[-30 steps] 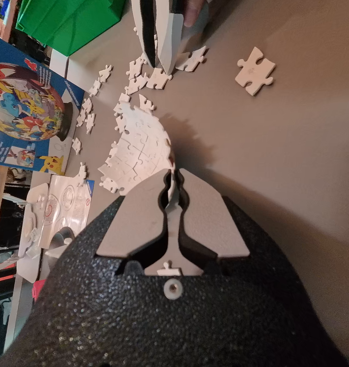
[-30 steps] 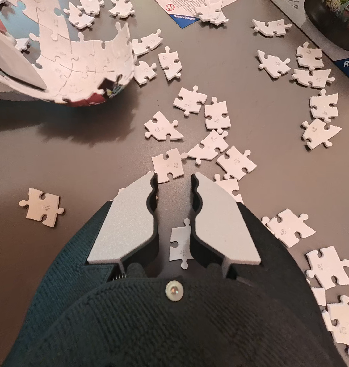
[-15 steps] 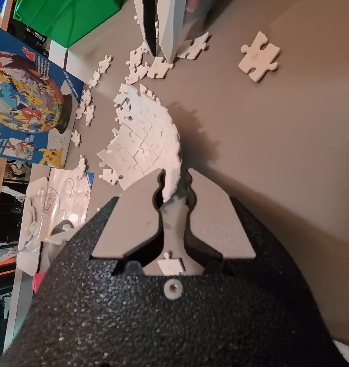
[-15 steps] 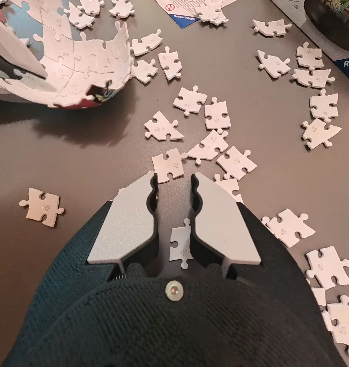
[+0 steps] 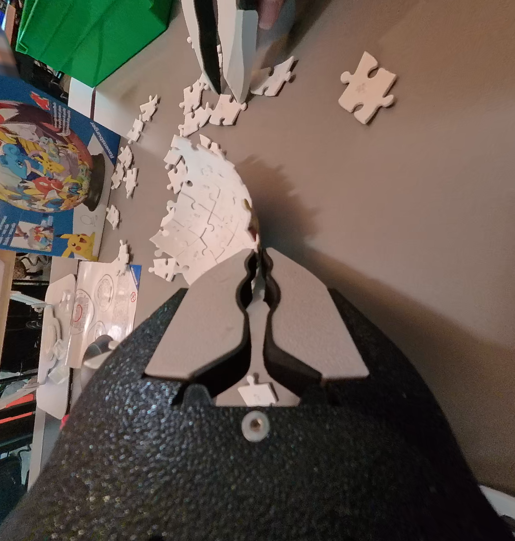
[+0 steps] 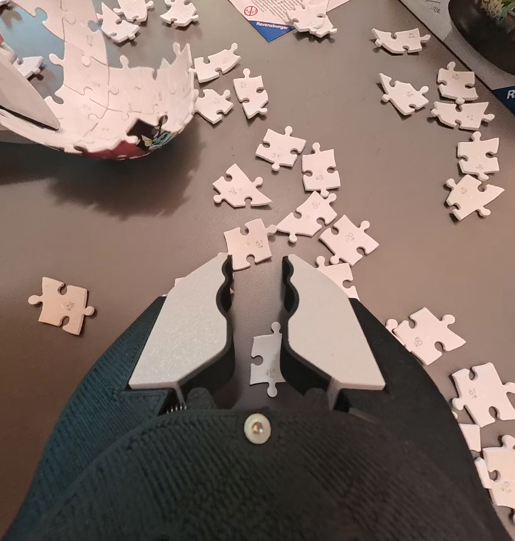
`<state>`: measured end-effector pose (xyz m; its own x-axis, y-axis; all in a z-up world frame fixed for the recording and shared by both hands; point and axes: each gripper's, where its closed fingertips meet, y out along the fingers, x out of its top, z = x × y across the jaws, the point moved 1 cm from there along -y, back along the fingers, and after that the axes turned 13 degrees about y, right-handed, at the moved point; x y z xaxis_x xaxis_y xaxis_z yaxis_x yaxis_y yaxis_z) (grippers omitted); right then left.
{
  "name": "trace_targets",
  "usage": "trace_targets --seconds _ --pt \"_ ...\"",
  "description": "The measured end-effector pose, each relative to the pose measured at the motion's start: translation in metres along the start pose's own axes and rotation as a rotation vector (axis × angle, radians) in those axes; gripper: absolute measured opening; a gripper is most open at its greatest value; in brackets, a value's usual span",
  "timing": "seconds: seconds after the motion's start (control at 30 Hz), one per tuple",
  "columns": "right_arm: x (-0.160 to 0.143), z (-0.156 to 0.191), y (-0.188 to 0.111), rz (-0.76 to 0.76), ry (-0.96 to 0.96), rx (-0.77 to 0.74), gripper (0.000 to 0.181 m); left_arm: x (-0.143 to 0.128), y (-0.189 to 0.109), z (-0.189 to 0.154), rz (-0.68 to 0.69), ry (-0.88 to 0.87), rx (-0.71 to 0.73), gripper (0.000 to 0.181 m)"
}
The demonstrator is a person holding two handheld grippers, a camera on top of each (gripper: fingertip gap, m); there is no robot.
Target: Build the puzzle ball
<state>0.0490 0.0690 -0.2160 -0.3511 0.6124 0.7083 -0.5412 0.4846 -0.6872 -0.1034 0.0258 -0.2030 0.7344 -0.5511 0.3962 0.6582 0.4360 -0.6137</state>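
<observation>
Left tool [image 5: 259,259] pinches puzzle ball [image 5: 209,210], rim hidden.

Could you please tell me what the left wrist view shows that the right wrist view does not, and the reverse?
Only the left view shows the green box, the whole picture on the puzzle box, and the left claw shut on the half-built ball's rim.

Only the right view shows the open right claw above the table, a loose piece between its fingers, and the ball's coloured outside.

Both show the half-built ball, scattered pieces, the lone piece and the leaflet.
</observation>
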Motion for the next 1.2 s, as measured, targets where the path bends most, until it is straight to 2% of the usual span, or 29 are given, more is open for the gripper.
trace_targets --seconds 0.23,0.47,0.6,0.73,0.9,0.97,1.03,1.2 --pt "0.0 0.001 0.0 0.002 -0.002 0.003 0.034 -0.002 0.0 -0.004 0.041 0.028 0.011 0.004" --pt "0.001 0.004 -0.004 -0.019 -0.015 0.012 0.059 -0.003 -0.011 -0.006 0.05 -0.017 0.038 0.019" --pt "0.02 0.014 -0.023 -0.107 0.072 0.1 0.066 -0.002 -0.031 -0.003 0.033 -0.073 0.074 0.026" --pt "0.045 0.033 -0.039 -0.18 0.13 0.226 0.066 -0.003 -0.063 0.009 -0.022 -0.205 0.141 0.028" --pt "0.054 0.056 -0.027 -0.156 0.128 0.281 0.062 -0.029 -0.102 0.018 0.018 -0.493 0.232 0.025" --pt "0.055 0.07 -0.024 -0.158 0.066 0.296 0.058 -0.031 -0.11 0.008 0.039 -0.537 0.223 0.026" --pt "0.054 0.081 -0.022 -0.193 -0.088 0.26 0.059 -0.027 -0.112 -0.003 0.044 -0.532 0.204 0.029" --pt "0.044 0.108 -0.025 -0.235 -0.399 0.234 0.051 -0.022 -0.104 -0.026 0.074 -0.511 0.152 0.03"
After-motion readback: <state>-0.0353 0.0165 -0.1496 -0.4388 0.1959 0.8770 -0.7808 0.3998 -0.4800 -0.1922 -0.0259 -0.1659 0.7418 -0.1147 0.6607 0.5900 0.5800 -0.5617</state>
